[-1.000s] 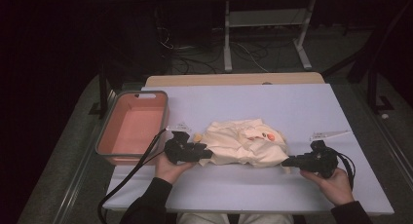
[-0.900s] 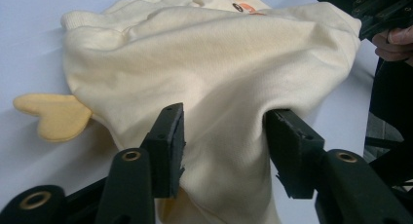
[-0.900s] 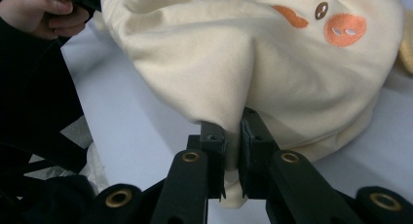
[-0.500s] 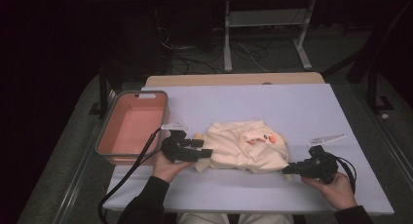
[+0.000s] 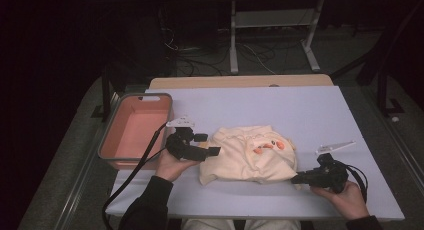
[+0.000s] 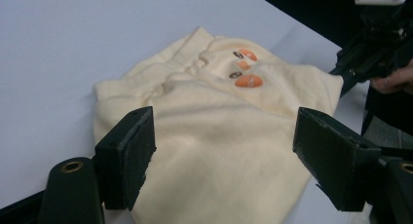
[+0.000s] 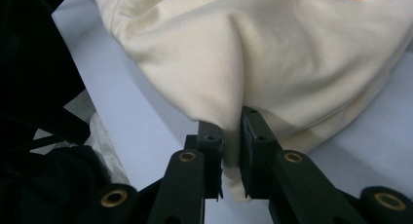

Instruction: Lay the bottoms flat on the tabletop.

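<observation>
Release by left tool (image 5: 214, 151): jaws just opened off cream fleece garment with orange patches (image 5: 250, 157), now lying ahead; right tool (image 5: 296, 179) pinches its corner, so fold looks laid.

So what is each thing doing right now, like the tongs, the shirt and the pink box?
Left tongs: open, jaws just been opening, nothing pinched, held over the garment's edge.
Right tongs: shut on a fold of the garment.
Cream garment: folded and rumpled, lying on the table, orange print facing up.
Pink bin: upright, nothing inside.
Table: covered with a pale sheet.
</observation>
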Demonstrator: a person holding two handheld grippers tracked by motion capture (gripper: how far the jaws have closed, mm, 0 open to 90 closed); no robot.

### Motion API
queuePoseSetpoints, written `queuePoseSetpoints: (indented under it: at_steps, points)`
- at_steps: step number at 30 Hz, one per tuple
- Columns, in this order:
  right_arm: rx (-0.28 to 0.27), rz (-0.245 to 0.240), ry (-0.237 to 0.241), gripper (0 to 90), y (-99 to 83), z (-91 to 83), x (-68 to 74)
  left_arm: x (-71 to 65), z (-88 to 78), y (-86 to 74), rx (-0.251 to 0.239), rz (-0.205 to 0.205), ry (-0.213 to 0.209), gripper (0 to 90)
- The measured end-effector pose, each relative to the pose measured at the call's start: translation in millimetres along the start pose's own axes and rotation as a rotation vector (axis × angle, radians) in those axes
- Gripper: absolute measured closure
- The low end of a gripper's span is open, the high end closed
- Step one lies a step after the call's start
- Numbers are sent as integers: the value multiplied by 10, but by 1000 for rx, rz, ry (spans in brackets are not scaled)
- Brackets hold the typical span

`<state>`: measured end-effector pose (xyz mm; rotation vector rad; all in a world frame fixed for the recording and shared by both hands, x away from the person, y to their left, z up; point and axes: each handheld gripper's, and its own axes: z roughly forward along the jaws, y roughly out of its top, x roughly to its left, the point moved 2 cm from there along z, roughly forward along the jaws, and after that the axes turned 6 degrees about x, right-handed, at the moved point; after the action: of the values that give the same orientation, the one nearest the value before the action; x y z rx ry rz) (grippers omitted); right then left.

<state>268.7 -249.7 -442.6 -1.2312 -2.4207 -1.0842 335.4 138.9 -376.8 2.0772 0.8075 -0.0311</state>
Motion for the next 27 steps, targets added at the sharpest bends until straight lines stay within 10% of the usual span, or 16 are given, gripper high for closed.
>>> queuePoseSetpoints:
  at_steps: [16, 27]
  points:
    - [-2, -2, 6, 781, 5, -16, -4, 293, -36, 279, -54, -80, 62, 232]
    - [-17, -26, 10, 742, 5, -82, -12, 577, 227, 247, -33, -147, 138, 233]
